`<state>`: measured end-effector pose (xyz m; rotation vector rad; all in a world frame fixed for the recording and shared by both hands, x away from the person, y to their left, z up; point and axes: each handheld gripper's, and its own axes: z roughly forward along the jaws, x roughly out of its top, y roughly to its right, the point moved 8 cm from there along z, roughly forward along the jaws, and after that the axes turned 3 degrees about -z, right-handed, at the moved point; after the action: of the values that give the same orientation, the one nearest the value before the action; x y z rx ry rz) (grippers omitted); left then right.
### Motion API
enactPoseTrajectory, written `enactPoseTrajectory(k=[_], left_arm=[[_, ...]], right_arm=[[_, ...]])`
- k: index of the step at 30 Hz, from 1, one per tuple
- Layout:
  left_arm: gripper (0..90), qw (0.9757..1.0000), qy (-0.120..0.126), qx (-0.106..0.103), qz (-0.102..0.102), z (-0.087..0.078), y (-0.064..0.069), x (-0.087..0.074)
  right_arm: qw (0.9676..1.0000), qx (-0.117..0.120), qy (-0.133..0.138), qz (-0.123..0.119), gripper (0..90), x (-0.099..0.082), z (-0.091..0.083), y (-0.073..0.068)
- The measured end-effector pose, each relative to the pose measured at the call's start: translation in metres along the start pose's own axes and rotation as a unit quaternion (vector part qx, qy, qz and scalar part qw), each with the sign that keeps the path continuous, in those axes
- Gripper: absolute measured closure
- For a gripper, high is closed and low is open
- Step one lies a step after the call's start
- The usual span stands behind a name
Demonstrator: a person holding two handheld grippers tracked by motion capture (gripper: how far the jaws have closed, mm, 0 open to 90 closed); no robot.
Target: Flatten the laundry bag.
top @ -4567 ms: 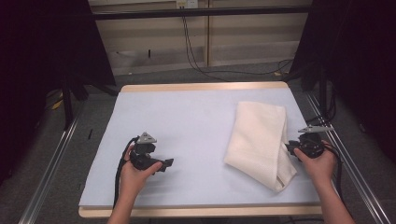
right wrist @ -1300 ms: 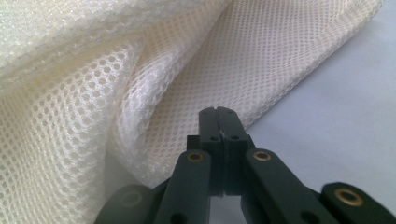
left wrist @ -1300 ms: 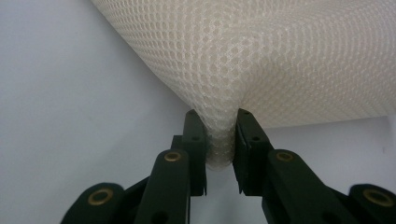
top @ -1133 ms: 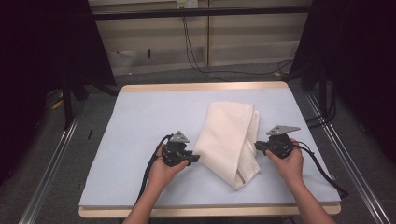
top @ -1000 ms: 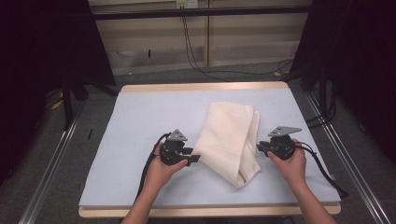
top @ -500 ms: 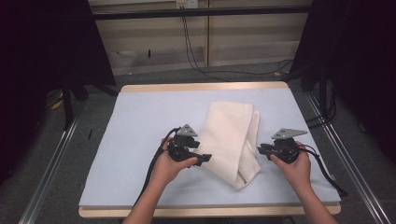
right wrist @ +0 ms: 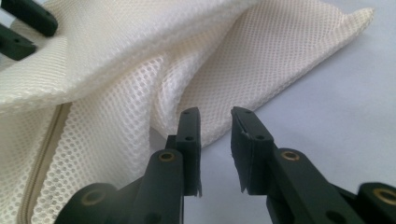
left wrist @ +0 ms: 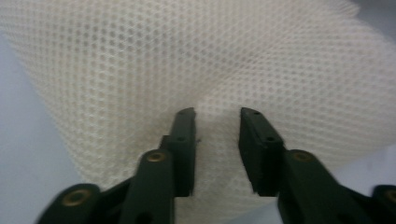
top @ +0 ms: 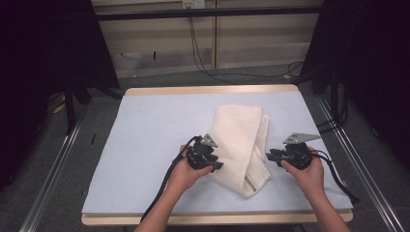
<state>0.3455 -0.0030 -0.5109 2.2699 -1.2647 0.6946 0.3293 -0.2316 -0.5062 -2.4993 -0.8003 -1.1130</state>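
Lying on the pale blue table cover point(top: 145, 145) right of centre, one folded cream mesh bag point(top: 241, 140), long axis running near-to-far, slightly slanted, two grippers, left gripper point(top: 218, 166) just closing, narrow over mesh, right gripper point(top: 269, 156) narrowly apart, empty beside it.

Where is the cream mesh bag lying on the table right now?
In the high view the mesh bag lies folded right of centre on the blue mat, between the left gripper and right gripper.
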Motion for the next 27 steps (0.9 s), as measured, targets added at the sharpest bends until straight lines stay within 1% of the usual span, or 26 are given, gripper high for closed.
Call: enactPoseTrajectory(k=[1, 2, 3, 4, 5, 6, 7, 9, 10, 11, 12, 14, 15, 16, 17, 18, 19, 20, 21, 22, 23, 25, 26, 27], left_arm=[[73.7, 1.0, -0.007, 0.0, 0.007, 0.0, -0.001, 0.0], [80.2, 1.0, 0.0, -0.004, -0.007, 0.0, 0.0, 0.001], [82.8, 0.9996, 0.01, -0.013, -0.022, 0.0, 0.0, 0.002], [83.4, 0.9992, 0.016, -0.023, -0.029, -0.002, 0.0, 0.004], [80.4, 0.9993, 0.014, -0.022, -0.025, -0.003, -0.001, 0.004], [75.2, 0.9993, 0.014, -0.022, -0.025, -0.003, -0.001, 0.004], [73.9, 0.9987, 0.024, -0.03, -0.033, -0.003, 0.003, 0.006], [66.6, 0.9984, 0.029, -0.038, -0.03, -0.005, 0.008, 0.009], [58.1, 0.9983, 0.03, -0.042, -0.027, -0.005, 0.01, 0.011], [51.3, 0.9982, 0.034, -0.042, -0.024, -0.006, 0.012, 0.013], [46.7, 0.9976, 0.047, -0.04, -0.029, -0.005, 0.013, 0.016], [33.4, 0.9963, 0.06, -0.05, -0.034, -0.005, 0.017, 0.021], [30.4, 0.9963, 0.062, -0.049, -0.033, -0.005, 0.019, 0.022], [29.5, 0.9967, 0.059, -0.048, -0.026, -0.005, 0.02, 0.023], [27.6, 0.9962, 0.063, -0.053, -0.027, -0.004, 0.022, 0.024], [24.9, 0.9962, 0.063, -0.053, -0.027, -0.004, 0.022, 0.024], [23.7, 0.9969, 0.055, -0.052, -0.021, -0.003, 0.024, 0.025], [23.0, 0.9969, 0.056, -0.051, -0.022, -0.002, 0.024, 0.026], [20.9, 0.9964, 0.061, -0.054, -0.025, -0.001, 0.025, 0.027], [19.0, 0.9958, 0.065, -0.058, -0.029, 0.0, 0.027, 0.029], [18.3, 0.9955, 0.068, -0.06, -0.025, 0.001, 0.028, 0.03], [14.5, 0.9961, 0.063, -0.059, -0.021, 0.003, 0.03, 0.031], [13.6, 0.9959, 0.064, -0.059, -0.024, 0.005, 0.032, 0.032], [11.4, 0.9962, 0.06, -0.059, -0.022, 0.007, 0.033, 0.033]], right_arm=[[1.0, 0.003, 0.001, 0.0, 76.5, 0.001, 0.0, -0.002], [1.0, 0.008, 0.002, -0.004, 78.2, 0.002, 0.0, -0.004], [0.9999, 0.011, 0.006, -0.001, 82.2, 0.003, -0.001, -0.006], [0.9998, 0.02, 0.008, -0.002, 84.0, 0.003, -0.001, -0.008], [0.9997, 0.022, 0.01, -0.002, 85.6, 0.004, -0.001, -0.009], [0.9996, 0.025, 0.012, -0.002, 88.2, 0.005, -0.001, -0.01], [0.9994, 0.031, 0.015, 0.0, 89.9, 0.005, -0.001, -0.012], [0.9992, 0.036, 0.007, -0.016, 90.0, 0.007, -0.001, -0.016], [0.9988, 0.043, 0.009, -0.02, 90.0, 0.01, 0.0, -0.02], [0.9986, 0.048, 0.009, -0.022, 90.0, 0.011, 0.001, -0.024], [0.9984, 0.05, 0.009, -0.026, 90.0, 0.012, 0.003, -0.027], [0.9982, 0.047, 0.002, -0.038, 90.0, 0.012, 0.006, -0.031], [0.9979, 0.05, 0.006, -0.04, 90.0, 0.013, 0.007, -0.033], [0.9978, 0.052, 0.01, -0.04, 90.0, 0.014, 0.007, -0.034], [0.9978, 0.049, 0.008, -0.043, 90.0, 0.015, 0.007, -0.035], [0.9977, 0.05, 0.007, -0.045, 90.0, 0.016, 0.007, -0.036], [0.9976, 0.055, 0.01, -0.042, 90.0, 0.016, 0.008, -0.038], [0.9976, 0.055, 0.01, -0.041, 90.0, 0.016, 0.008, -0.038], [0.9976, 0.053, 0.007, -0.044, 90.0, 0.015, 0.009, -0.038], [0.9975, 0.057, 0.004, -0.042, 90.0, 0.014, 0.01, -0.038], [0.9975, 0.056, 0.006, -0.043, 90.0, 0.014, 0.012, -0.039], [0.9967, 0.067, 0.007, -0.045, 90.0, 0.014, 0.015, -0.044], [0.9965, 0.069, 0.007, -0.047, 90.0, 0.015, 0.016, -0.046], [0.9963, 0.069, 0.006, -0.05, 90.0, 0.016, 0.017, -0.048]])
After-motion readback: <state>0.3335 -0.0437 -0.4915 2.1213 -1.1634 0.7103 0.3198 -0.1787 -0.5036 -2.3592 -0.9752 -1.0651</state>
